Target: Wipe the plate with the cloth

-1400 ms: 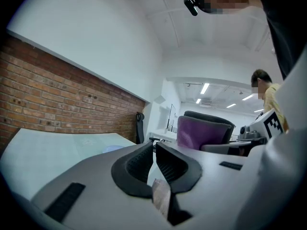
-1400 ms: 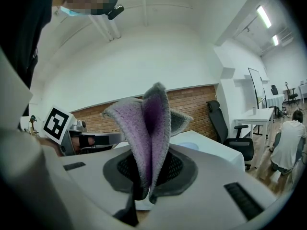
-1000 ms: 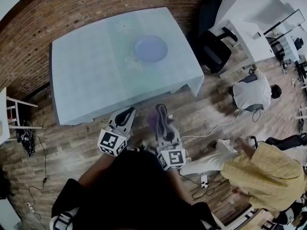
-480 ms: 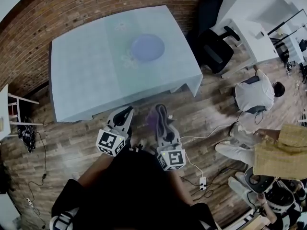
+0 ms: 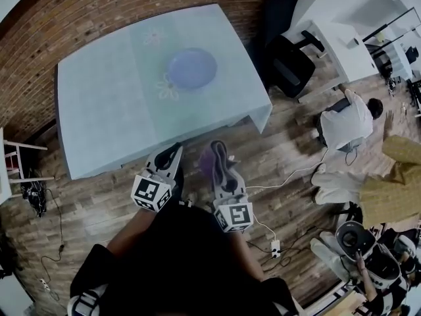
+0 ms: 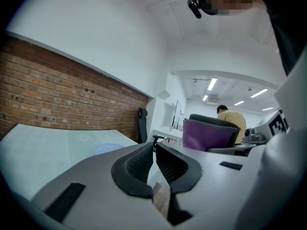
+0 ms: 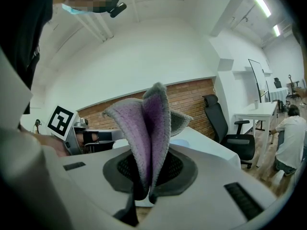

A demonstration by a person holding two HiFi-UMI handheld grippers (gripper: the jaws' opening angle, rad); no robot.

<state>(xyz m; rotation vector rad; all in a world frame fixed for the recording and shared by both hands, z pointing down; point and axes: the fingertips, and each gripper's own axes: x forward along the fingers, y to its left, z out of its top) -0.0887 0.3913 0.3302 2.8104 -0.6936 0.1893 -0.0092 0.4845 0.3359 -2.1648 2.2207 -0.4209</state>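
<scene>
A round lavender plate [image 5: 191, 68] lies on the pale blue table [image 5: 99, 110], past its middle and toward the right. Both grippers are held over the wooden floor, short of the table's near edge. My right gripper [image 5: 219, 151] is shut on a purple cloth [image 5: 208, 164]. In the right gripper view the cloth [image 7: 149, 123] stands up folded between the dark pads of that gripper [image 7: 148, 172]. My left gripper [image 5: 172, 155] is shut and holds nothing; its pads [image 6: 139, 166] meet at the tip. The plate [image 6: 108, 149] shows faintly beyond them.
A brick wall runs behind the table. A black office chair [image 5: 289, 64] and a white desk [image 5: 342, 45] stand at the right. People [image 5: 348, 120] sit on the floor at the right, with cables near them. A white chair frame [image 5: 13, 163] stands at the left.
The table and plate have shifted left and a little nearer in the head view. Both grippers keep their pose, the cloth still held. The people at the right have moved.
</scene>
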